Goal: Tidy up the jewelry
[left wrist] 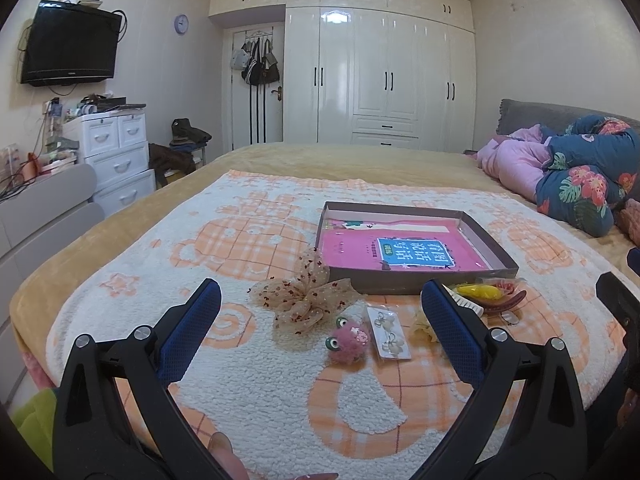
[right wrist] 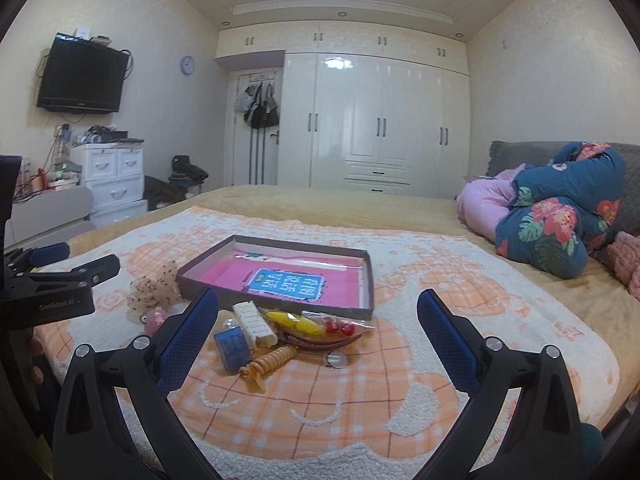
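A shallow brown box (left wrist: 496, 256) with a pink book inside lies on the blanket; it also shows in the right wrist view (right wrist: 370, 280). In front of it lie a beige dotted bow (left wrist: 304, 300), a pink fuzzy frog clip (left wrist: 350, 338) and a card of earrings (left wrist: 390, 334). My left gripper (left wrist: 320, 292) is open above them. My right gripper (right wrist: 318, 300) is open above a pile: a blue box (right wrist: 232, 346), a white comb clip (right wrist: 256, 324), a yellow hair piece (right wrist: 296, 322), an orange spiral tie (right wrist: 270, 362) and a brown claw clip (right wrist: 320, 342).
The orange and white blanket (left wrist: 248, 392) covers the bed. Folded quilts (right wrist: 560, 216) lie at the right. A white drawer unit (left wrist: 116, 152) and a wall television (left wrist: 70, 42) are at the left, a wardrobe (left wrist: 384, 76) behind. The left gripper body (right wrist: 52, 280) shows at the right view's left edge.
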Motion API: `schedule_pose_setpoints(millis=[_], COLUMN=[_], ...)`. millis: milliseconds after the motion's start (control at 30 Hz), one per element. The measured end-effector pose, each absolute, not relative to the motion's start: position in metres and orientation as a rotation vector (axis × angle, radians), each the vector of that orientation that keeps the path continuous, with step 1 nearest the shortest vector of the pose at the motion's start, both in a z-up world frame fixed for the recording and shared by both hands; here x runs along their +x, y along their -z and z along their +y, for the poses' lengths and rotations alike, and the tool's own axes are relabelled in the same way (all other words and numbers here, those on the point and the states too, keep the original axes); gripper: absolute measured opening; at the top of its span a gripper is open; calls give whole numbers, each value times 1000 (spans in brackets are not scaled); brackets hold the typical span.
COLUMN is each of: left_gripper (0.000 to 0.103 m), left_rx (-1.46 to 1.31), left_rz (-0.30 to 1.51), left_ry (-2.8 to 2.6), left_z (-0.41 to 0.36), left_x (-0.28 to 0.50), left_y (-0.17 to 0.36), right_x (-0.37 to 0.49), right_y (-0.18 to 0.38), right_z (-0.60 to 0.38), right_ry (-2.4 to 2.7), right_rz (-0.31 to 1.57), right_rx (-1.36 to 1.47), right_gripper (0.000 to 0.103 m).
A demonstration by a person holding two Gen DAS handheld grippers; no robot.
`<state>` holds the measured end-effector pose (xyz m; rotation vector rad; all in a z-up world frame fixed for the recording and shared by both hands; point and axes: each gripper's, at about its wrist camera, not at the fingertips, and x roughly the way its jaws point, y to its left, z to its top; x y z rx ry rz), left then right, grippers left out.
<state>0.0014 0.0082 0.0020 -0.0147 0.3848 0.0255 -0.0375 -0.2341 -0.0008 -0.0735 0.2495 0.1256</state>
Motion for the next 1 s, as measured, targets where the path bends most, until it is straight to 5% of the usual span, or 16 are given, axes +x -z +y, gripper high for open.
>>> schedule_pose_setpoints(millis=[800, 1000], left_gripper=[92, 92], left_rx=[-74, -68], left_rz=[539, 605], left_ry=[-70, -41], left_z=[38, 46], left_x=[42, 67], left_y=[18, 26], right_x=[19, 37], right_y=[38, 51], right_z=[-187, -178], right_ry=[-371, -394], right_rz=[478, 534], right_rx=[-184, -197], right_gripper=[96, 76])
